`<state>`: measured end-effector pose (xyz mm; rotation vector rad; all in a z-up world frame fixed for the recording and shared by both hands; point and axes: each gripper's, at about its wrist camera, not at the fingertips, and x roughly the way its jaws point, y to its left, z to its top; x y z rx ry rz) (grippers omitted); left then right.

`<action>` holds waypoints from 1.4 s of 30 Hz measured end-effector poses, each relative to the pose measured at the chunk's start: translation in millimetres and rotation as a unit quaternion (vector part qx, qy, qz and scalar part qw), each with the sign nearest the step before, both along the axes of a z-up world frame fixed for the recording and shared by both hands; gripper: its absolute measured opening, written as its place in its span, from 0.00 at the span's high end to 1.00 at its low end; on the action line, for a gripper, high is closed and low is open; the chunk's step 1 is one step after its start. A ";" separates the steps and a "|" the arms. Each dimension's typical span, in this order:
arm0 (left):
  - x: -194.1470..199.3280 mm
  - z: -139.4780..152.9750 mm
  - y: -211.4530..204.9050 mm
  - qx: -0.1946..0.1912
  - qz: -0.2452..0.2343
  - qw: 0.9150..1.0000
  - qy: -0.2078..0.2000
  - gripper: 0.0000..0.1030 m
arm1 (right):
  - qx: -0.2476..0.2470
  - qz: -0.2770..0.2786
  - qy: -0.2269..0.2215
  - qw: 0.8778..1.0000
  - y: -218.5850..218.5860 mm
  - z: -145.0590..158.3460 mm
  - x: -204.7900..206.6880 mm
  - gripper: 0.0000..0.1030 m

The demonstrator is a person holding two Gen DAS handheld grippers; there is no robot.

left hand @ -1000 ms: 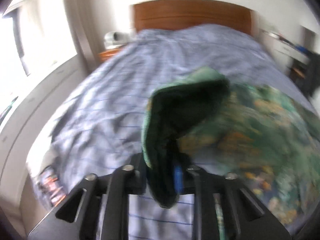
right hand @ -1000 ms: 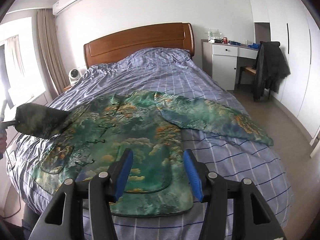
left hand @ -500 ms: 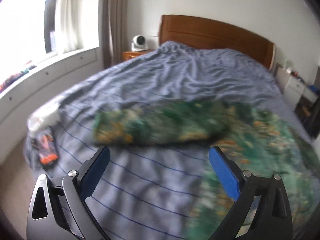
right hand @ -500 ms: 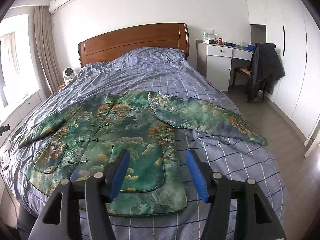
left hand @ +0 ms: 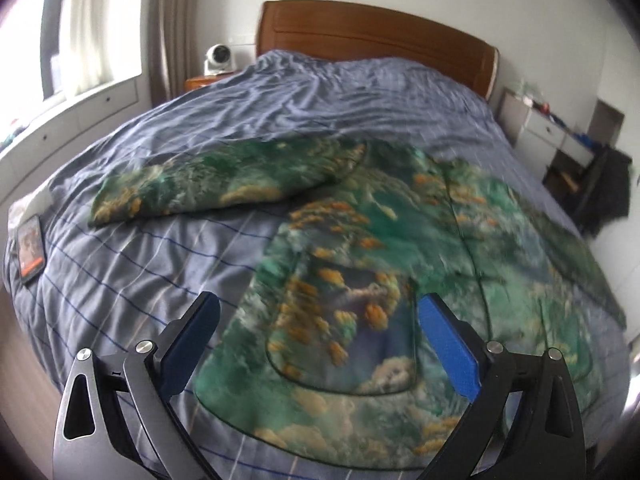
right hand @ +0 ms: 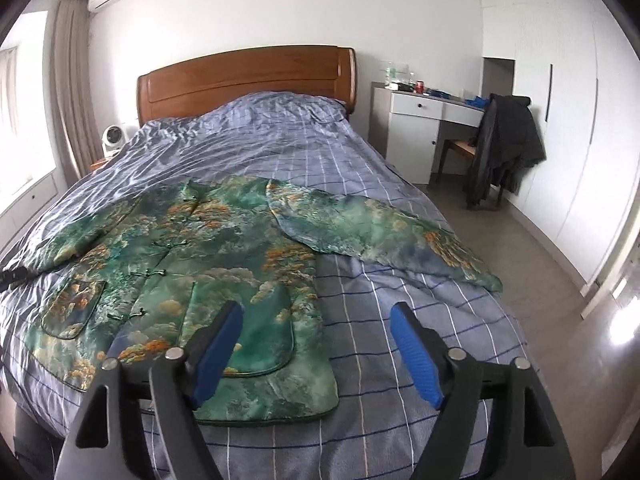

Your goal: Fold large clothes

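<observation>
The bed (right hand: 400, 184), under a blue checked duvet, fills both views, its wooden headboard (right hand: 248, 76) against the far wall. Spread flat across the near half lies the jacket (right hand: 208, 256), a green brocade piece with orange and cloud patterning, front up, knot buttons down the middle, a patch pocket (left hand: 352, 320) on each side. Both sleeves stretch outward: the left sleeve (left hand: 208, 184) slants toward the window side, the right sleeve (right hand: 380, 236) toward the wardrobe side.

Judging by this layout, the garment is laid out and no fold is made yet; the spreading step looks finished.

The left gripper (left hand: 320, 340) hovers over the near left pocket with its jaws wide apart and nothing between them. The right gripper (right hand: 316, 348) hangs above the hem's right corner, jaws opening, also empty.

A phone (left hand: 30, 248) lies at the bed's left edge, well clear of the cloth.

The next move probably calls for pinching a sleeve cuff or a side edge and carrying it across the chest, keeping the slippery fabric from bunching.
</observation>
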<state>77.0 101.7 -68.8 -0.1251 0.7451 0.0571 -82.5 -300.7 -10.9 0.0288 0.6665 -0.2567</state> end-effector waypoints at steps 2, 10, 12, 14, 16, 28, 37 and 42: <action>-4.4 -0.3 -9.4 0.012 -0.014 1.000 0.009 0.02 | 0.000 -0.004 0.001 1.000 -0.1 -1.8 -0.4 0.24; -16.5 5.8 -29.6 0.015 -0.073 0.997 -0.004 0.02 | -0.004 0.003 0.009 1.000 3.4 -3.7 4.4 0.24; -16.1 5.5 -32.4 0.012 -0.079 0.997 -0.003 0.02 | -0.003 0.003 0.011 1.000 3.3 -4.3 4.6 0.24; -16.5 5.0 -35.1 0.019 -0.078 0.997 -0.005 0.02 | -0.003 0.004 0.012 1.000 3.8 -4.1 4.9 0.24; -17.0 4.9 -35.9 0.029 -0.072 0.997 -0.010 0.02 | -0.003 0.004 0.015 1.000 4.3 -4.9 5.1 0.24; 43.4 -25.1 38.6 0.057 -0.060 0.996 0.015 0.02 | 0.004 0.005 0.030 1.000 5.5 -9.1 5.0 0.24; 129.3 -49.4 10.5 0.056 -0.130 0.990 -0.024 0.02 | 0.011 0.014 0.053 0.998 27.4 -7.6 15.7 0.24; 174.9 -105.4 -37.2 0.115 -0.195 0.973 0.039 0.02 | -0.001 0.020 0.060 0.998 47.4 0.8 25.3 0.24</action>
